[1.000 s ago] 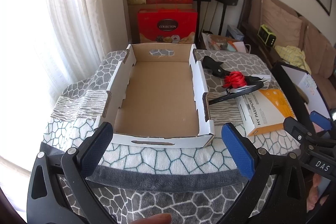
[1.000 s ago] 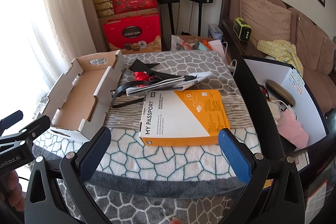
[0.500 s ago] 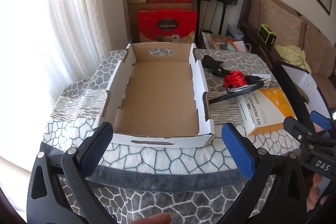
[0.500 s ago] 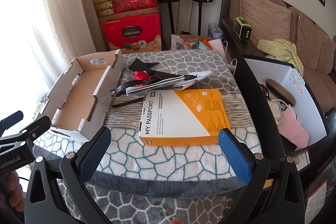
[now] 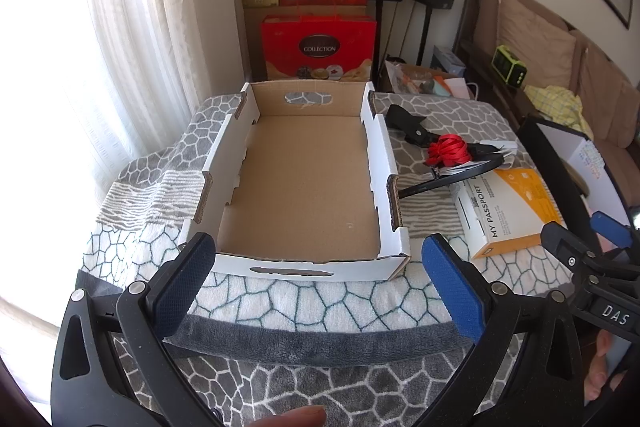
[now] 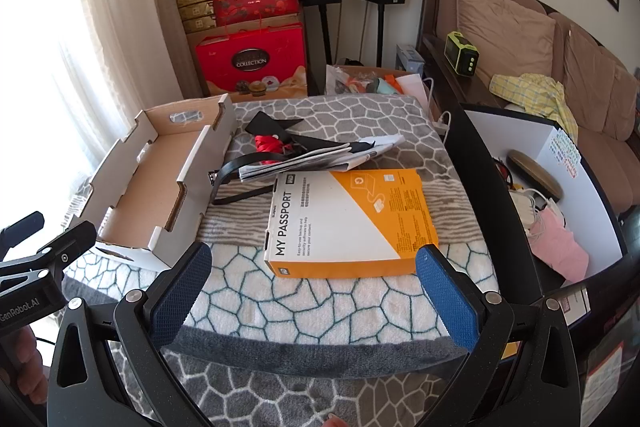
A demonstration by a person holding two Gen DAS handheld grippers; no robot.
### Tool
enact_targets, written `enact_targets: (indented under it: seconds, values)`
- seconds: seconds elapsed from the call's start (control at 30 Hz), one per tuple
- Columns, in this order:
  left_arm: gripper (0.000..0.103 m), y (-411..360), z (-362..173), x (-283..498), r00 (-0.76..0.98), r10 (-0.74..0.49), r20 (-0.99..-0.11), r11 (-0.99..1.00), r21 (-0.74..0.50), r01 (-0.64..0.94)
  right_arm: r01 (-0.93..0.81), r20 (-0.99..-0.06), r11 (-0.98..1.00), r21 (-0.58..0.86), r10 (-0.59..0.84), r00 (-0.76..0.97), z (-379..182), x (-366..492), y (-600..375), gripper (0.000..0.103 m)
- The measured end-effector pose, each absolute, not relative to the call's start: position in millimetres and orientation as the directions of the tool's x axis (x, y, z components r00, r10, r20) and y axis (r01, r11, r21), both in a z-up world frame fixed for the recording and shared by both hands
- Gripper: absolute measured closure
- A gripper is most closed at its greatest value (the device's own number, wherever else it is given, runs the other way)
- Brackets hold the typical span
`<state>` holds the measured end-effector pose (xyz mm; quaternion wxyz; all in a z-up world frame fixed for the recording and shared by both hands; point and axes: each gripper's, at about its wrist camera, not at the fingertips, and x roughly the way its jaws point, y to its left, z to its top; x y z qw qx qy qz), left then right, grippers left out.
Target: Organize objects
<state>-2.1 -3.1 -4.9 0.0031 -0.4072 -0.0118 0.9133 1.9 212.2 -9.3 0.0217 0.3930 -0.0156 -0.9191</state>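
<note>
- My left tool (image 5: 318,281) hovers over the near edge of the surface (image 5: 320,307), blue pads spread wide, nothing between them.
- My right tool (image 6: 312,291) same: pads wide apart, empty, above the blanket-covered surface in front of the orange box.
- Cardboard tray (image 5: 308,187) sits straight ahead of left tool; open top, white outside, brown inside, handle slots in both end walls. Nothing inside, bare floor only.
- In the right view the tray (image 6: 156,183) is on the left, near corner just beside the left pad.
- Orange-and-white box (image 6: 352,219) marked MY PASSPORT lies flat on the surface, right of the tray, not touching it; closed, contents not visible.
- Black strap (image 6: 240,171), red ribbon bundle (image 6: 268,143), and folded papers (image 6: 320,157) piled between tray and box; papers overlap the box's far edge.
- White open bin (image 6: 560,195) beside the surface on the right holds cables, a pink bag, a dark oval case.
- Red gift boxes (image 5: 318,43) stacked against far wall, closed.
</note>
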Motion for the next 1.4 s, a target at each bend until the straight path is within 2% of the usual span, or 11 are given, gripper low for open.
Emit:
enact_targets:
  seconds: [1.4]
  values:
    - [0.000, -14, -9, -9, -0.664, 0.007, -0.748, -1.000, -0.013, 0.004, 0.031, -0.727, -0.999, 0.042, -0.052, -0.685, -13, 4, 216, 0.000]
